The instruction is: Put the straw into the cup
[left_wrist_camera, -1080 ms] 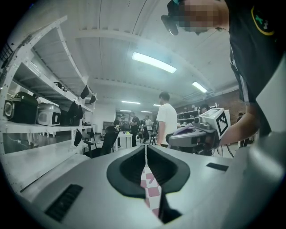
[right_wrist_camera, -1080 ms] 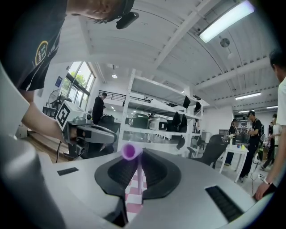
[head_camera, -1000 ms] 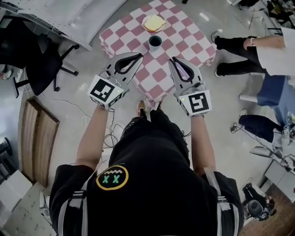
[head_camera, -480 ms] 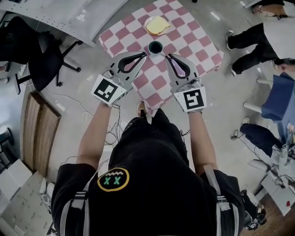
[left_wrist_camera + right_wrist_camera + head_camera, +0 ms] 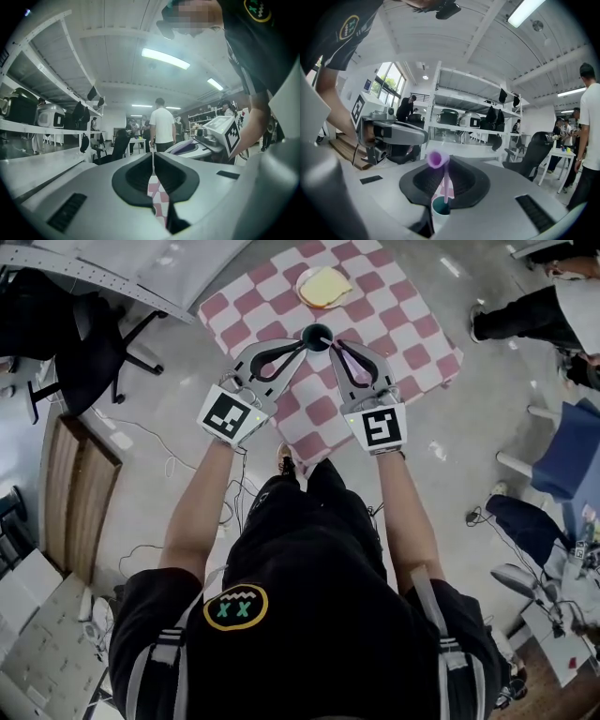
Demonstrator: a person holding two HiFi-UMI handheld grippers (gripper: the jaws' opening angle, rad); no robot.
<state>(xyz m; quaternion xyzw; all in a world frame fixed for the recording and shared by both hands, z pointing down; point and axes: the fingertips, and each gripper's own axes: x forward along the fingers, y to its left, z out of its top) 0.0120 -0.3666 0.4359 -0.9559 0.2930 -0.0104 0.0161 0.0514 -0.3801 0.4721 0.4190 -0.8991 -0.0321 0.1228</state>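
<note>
A small cup [image 5: 317, 335] with a dark teal inside stands on the pink-and-white checked table [image 5: 394, 324]. My right gripper [image 5: 335, 345] is shut on a purple straw [image 5: 446, 185], just right of the cup. In the right gripper view the straw stands upright between the jaws, its bent top [image 5: 437, 159] above them and its lower end at the mouth of the cup [image 5: 439, 208]. My left gripper [image 5: 302, 345] is shut and holds nothing, its tips close to the cup's left side. In the left gripper view the jaws [image 5: 153, 157] meet over the checked cloth [image 5: 158, 201].
A plate with yellow food [image 5: 323, 287] lies on the table beyond the cup. An office chair [image 5: 84, 352] stands at the left, a wooden pallet [image 5: 75, 512] lies on the floor, and a person's legs [image 5: 525, 310] are at the right of the table. Cables lie on the floor by my feet.
Both grippers have moved forward and closer together, from the table's near edge to either side of the cup. The straw has stayed in the right gripper.
</note>
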